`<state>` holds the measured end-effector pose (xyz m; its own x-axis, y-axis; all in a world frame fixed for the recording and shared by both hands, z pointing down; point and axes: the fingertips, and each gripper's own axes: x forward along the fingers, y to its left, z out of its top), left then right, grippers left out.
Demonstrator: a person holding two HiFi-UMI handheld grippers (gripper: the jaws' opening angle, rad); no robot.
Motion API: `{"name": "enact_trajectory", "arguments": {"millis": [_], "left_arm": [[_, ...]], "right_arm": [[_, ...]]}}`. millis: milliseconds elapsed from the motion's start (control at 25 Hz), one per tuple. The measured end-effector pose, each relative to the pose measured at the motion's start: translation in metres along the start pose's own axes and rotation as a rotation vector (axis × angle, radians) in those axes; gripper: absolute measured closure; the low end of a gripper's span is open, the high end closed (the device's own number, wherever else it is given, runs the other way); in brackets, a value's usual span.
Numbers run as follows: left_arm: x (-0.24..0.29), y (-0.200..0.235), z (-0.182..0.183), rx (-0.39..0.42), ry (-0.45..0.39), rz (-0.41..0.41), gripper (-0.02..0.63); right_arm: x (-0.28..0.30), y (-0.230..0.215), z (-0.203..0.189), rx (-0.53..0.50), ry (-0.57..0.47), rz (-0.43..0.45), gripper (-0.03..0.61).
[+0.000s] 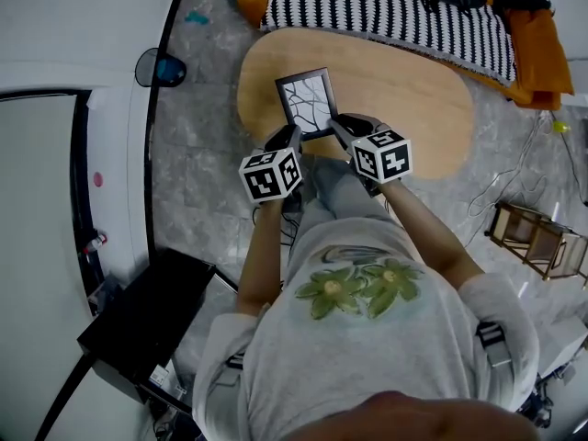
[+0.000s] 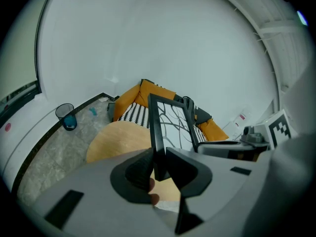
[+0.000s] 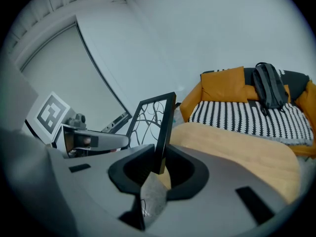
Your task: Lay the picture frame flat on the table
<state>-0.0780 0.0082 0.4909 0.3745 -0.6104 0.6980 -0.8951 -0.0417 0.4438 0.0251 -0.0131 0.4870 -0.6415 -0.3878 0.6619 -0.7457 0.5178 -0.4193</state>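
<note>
1. Left hand-held gripper [image 2: 159,164]: jaws pinch the left side rail of the picture frame [image 1: 307,101], close to its lower corner. The pads press on both faces of the rail.
2. Right hand-held gripper [image 3: 159,164]: jaws pinch the right side rail, also near the lower corner. The grips are mirrored, and neither hand is nearer than the other.
3. Frame position: held between the two hand-held grippers over the near edge of the worktop [image 1: 413,90]. It rises from the jaws up and away from the person, tilted rather than flat. The long axis runs along both jaw lines, with the top edge farthest out. I cannot tell whether the lower edge touches the wood.
4. Key relation: the frame extends forward of both grips and bare worktop lies beyond and under it. Judgement: laying it flat calls for tipping the top edge forward and down, both hands lowering together.
5. Beyond the worktop: a sofa [image 1: 386,7] with a striped cover, well apart.
</note>
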Motion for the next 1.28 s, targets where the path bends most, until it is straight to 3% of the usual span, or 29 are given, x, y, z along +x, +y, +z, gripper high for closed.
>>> {"name": "enact_trajectory", "arguments": {"millis": [1280], "left_arm": [[0.056,0.035,-0.023,-0.040,0.108,0.006,0.523]], "right_arm": [[0.053,-0.032,-0.026,0.044,0.106,-0.017,0.500]]}}
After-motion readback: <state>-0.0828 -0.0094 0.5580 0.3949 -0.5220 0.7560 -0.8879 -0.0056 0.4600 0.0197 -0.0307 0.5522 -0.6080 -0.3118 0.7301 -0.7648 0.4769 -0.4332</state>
